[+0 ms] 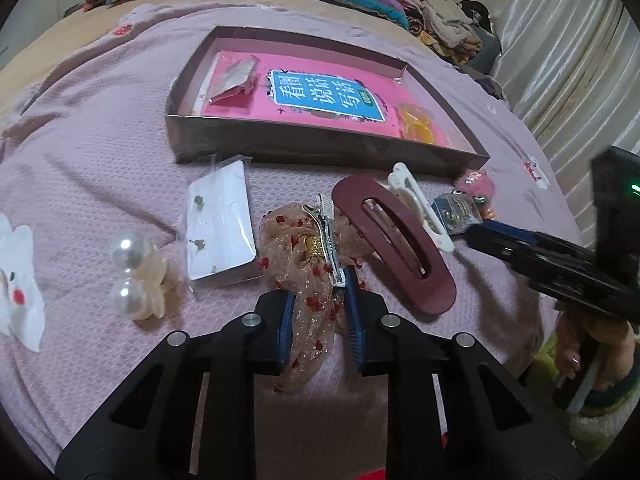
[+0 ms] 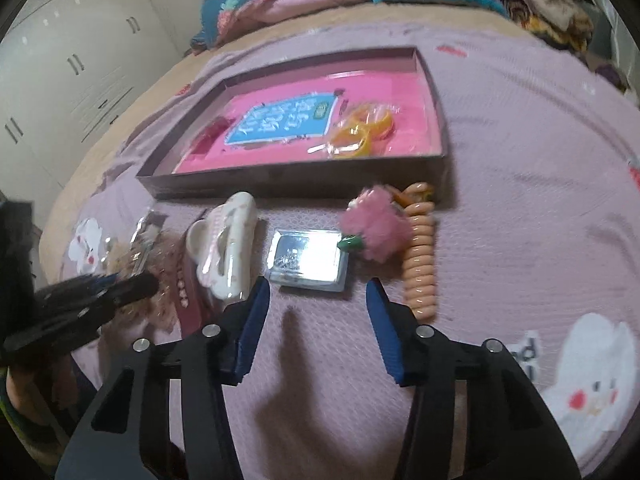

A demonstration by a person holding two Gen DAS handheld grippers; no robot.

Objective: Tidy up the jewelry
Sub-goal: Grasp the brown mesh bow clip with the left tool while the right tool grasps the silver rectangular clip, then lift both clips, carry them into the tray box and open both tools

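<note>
Chinese characters in white are showing on the blue panel of a pink book cover (image 1: 320, 92), which is lying flat inside a shallow brown cardboard box (image 1: 320, 148); I cannot read them with certainty. Sitting on the book are a folded reddish packet (image 1: 234, 80) at one end and an orange item in clear wrap (image 1: 418, 124) at the other.

Jewelry and hair pieces are lying in a row in front of the box on a mauve quilted bedspread (image 1: 100, 160) printed with white cartoon animals. From the left wrist view they are: a pearl hair piece (image 1: 132, 272), a bagged card of stud earrings (image 1: 220, 224), a sheer beige bow with red dots on a metal clip (image 1: 312, 256), a large maroon hair clip (image 1: 396, 244), a white claw clip (image 1: 416, 204), a small plastic packet (image 1: 456, 212) and a pink fluffy ornament (image 1: 476, 184). A peach spiral hair tie (image 2: 418, 248) is lying beside the ornament in the right wrist view.

The left gripper (image 1: 320, 312) is pinching the bow's fabric, its blue pads drawn narrow around it. The right gripper (image 2: 316, 300) is hovering with its jaws partly open and nothing between them, just short of the packet.

Folded quilts and clothes are piled at the far edge of the bed, white wardrobe doors (image 2: 60, 72) are standing to one side, and a pale curtain (image 1: 568, 60) is hanging at the other.
</note>
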